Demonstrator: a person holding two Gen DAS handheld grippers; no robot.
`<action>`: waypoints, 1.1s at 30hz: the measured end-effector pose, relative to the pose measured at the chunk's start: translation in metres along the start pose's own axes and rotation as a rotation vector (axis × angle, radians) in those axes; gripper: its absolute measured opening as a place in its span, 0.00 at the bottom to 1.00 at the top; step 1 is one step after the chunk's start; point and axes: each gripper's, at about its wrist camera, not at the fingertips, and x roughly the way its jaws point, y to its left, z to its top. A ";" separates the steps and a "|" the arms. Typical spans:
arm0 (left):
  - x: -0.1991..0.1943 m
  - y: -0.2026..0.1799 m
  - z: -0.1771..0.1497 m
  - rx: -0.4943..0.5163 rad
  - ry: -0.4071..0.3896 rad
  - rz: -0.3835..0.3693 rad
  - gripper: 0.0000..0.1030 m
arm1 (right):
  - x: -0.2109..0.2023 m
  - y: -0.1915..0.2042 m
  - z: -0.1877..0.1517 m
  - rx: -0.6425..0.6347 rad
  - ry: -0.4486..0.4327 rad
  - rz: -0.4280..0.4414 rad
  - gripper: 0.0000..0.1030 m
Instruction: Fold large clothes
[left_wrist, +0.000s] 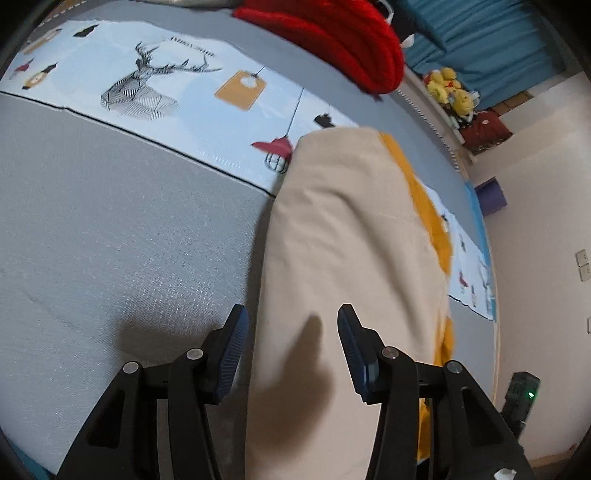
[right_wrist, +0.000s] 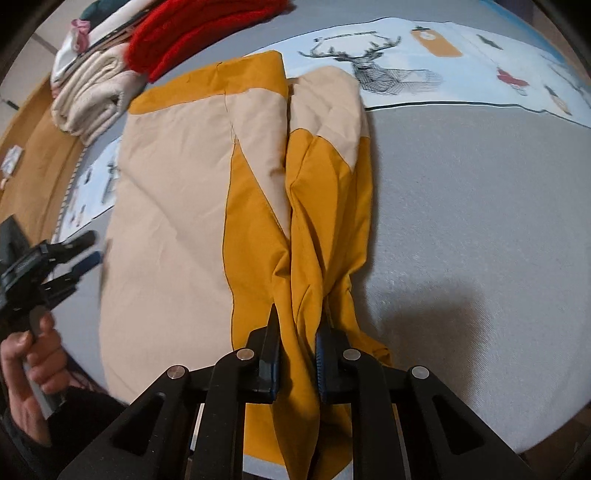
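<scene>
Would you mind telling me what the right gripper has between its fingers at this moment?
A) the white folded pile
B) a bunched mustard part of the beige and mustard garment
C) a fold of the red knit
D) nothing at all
B: in the right wrist view the right gripper has its pads pressed on a bunched mustard strip of the garment, while the red knit lies far off at the top.

The jacket (right_wrist: 177, 206) lies on the bed (right_wrist: 461, 221); folded clothes (right_wrist: 122, 74) are stacked behind it
</scene>
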 end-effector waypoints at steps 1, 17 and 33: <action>0.000 -0.003 -0.001 0.011 0.006 -0.016 0.44 | -0.002 -0.001 -0.002 0.005 -0.006 -0.005 0.16; 0.020 -0.069 -0.097 0.516 0.035 0.377 0.56 | -0.017 -0.013 -0.056 -0.023 0.019 -0.246 0.44; -0.114 -0.104 -0.221 0.480 -0.277 0.336 0.91 | -0.169 0.059 -0.181 -0.264 -0.497 -0.287 0.81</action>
